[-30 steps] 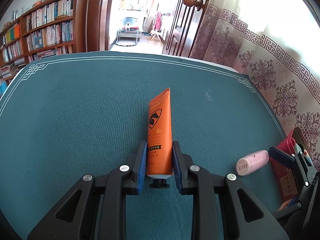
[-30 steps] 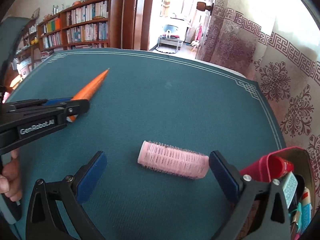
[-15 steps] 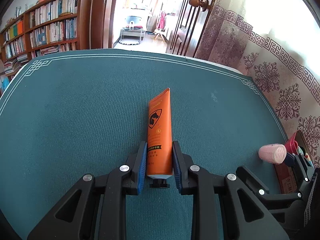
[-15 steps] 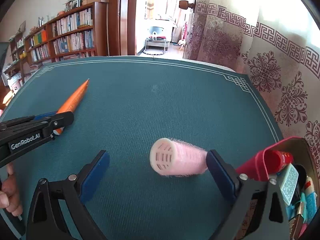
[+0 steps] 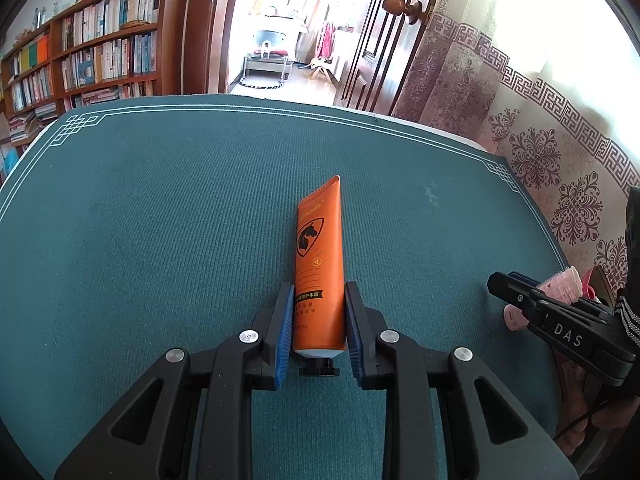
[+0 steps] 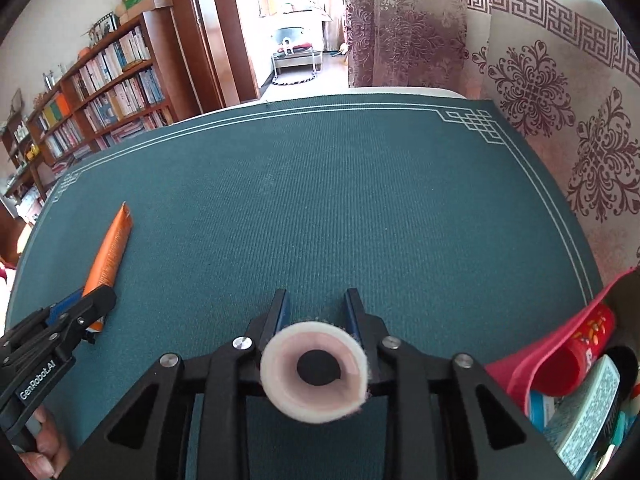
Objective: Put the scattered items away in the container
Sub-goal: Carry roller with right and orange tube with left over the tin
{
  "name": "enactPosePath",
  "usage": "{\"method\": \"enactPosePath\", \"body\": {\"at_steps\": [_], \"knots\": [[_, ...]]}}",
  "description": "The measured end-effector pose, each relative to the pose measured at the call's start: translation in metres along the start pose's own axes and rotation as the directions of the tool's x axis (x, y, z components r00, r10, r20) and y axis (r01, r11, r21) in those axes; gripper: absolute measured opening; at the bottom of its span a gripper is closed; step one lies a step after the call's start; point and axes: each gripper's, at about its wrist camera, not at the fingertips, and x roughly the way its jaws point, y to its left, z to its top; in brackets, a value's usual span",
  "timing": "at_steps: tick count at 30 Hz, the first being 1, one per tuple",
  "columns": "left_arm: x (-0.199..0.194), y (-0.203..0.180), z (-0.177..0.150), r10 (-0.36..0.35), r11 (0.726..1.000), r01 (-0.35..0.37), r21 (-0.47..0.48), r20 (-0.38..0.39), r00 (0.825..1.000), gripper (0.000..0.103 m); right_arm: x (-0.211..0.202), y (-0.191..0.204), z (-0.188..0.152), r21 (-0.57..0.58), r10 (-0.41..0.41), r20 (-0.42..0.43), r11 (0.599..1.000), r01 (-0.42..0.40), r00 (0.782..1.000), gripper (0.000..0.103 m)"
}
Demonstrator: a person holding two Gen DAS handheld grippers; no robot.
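While both loose items are gripped, neither is in the box [image 6: 622, 280] yet, so the tidy-up reads as partly done. Right gripper [image 6: 316, 308]: jaws have just been closing, and the pink roller [image 6: 314, 368] now sits between the blue pads, its open end facing the camera; pads appear pressed on its sides. From the left wrist view the roller [image 5: 562, 282] shows beyond the right gripper's [image 5: 520, 300] black fingers, close to the box edge at the far right. Left gripper [image 5: 316, 320]: jaws narrow, clamped on the lower part of the orange tube [image 5: 320, 264], cap end toward the camera, tube lying on the green mat [image 5: 160, 240]; whether it is lifted at all cannot be told. Box at the right of the mat already holds several things: a red cylinder [image 6: 588, 336], a printed packet [image 6: 588, 412], others too crowded to name. No further loose items visible on the mat. Remaining, by my estimate: carry the roller over the box rim and release, then the same for the tube. Roller is nearest, likely first.
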Motion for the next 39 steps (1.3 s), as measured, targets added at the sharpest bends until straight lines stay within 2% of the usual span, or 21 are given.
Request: {"method": "enactPosePath", "body": {"at_steps": [6,13,18,23,28,34,36,38,39], "knots": [[-0.001,-0.003,0.0,-0.011,1.0,0.011,0.002,-0.004,1.0,0.026,-0.021,0.011,-0.015,-0.001,0.138,0.02,0.99,-0.138,0.99,0.03],[-0.012,-0.02,0.0,-0.059,0.997,0.058,0.043,0.013,0.998,0.026,-0.071,0.019,-0.027,-0.018,0.186,0.119,0.983,-0.185,0.975,0.03],[-0.02,-0.039,-0.002,-0.121,0.99,0.12,0.079,0.009,0.993,0.026,-0.108,-0.002,-0.036,0.029,0.14,0.193,0.989,-0.148,0.971,0.03],[-0.029,-0.064,-0.007,-0.204,0.972,0.204,0.117,-0.01,0.979,0.026,-0.141,-0.042,-0.044,0.122,0.051,0.241,0.989,-0.082,0.969,0.03],[-0.042,-0.094,-0.015,-0.304,0.936,0.304,0.176,-0.032,0.952,0.026,-0.162,-0.084,-0.056,0.214,-0.032,0.254,0.977,-0.024,0.967,0.03],[-0.063,-0.132,-0.026,-0.402,0.879,0.405,0.251,-0.064,0.913,0.026,-0.165,-0.122,-0.064,0.288,-0.035,0.229,0.957,-0.034,0.973,0.032],[-0.07,-0.146,-0.03,-0.425,0.861,0.428,0.275,-0.074,0.902,0.026,-0.163,-0.132,-0.062,0.308,-0.015,0.22,0.95,-0.055,0.975,0.042],[-0.076,-0.159,-0.033,-0.445,0.842,0.45,0.298,-0.088,0.891,0.026,-0.162,-0.142,-0.06,0.334,0.007,0.23,0.939,-0.085,0.973,0.074],[-0.077,-0.165,-0.035,-0.453,0.833,0.459,0.308,-0.097,0.886,0.026,-0.164,-0.147,-0.06,0.352,0.014,0.247,0.93,-0.103,0.969,0.08]]}}
